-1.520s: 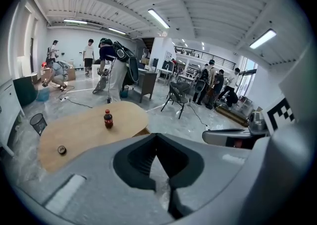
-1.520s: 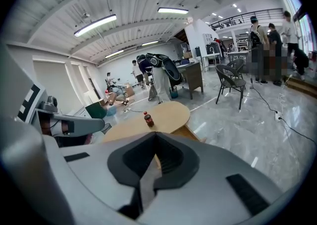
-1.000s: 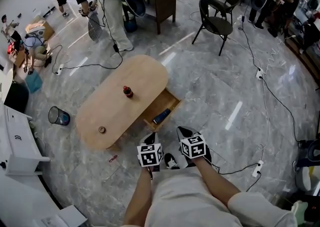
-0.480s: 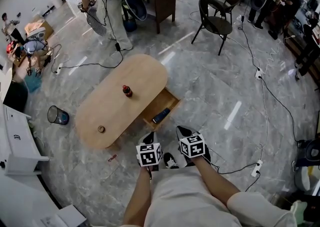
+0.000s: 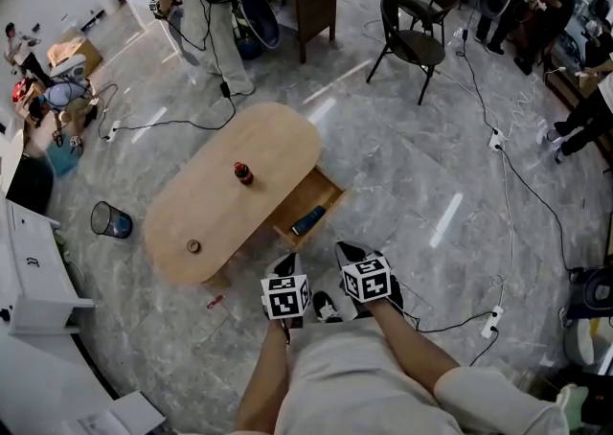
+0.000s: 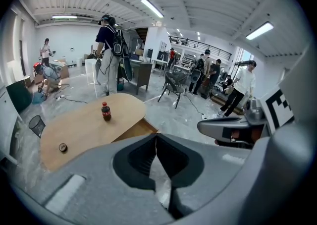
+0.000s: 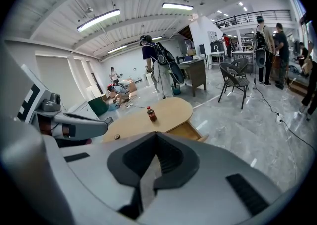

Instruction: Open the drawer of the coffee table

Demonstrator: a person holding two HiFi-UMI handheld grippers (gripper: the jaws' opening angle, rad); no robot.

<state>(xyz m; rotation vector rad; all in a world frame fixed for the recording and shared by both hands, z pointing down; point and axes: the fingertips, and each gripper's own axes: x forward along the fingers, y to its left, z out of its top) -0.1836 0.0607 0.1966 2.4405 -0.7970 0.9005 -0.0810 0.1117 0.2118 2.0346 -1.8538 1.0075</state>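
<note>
The drawer (image 5: 311, 203) stands pulled out from the long edge of the coffee table (image 5: 211, 208) nearest you, holding a dark item (image 5: 308, 222), perhaps a remote, just as a second ago, so the opening looks done, while your left gripper (image 5: 287, 265) and right gripper (image 5: 350, 256) hang short of it, jaws together and empty.
</note>
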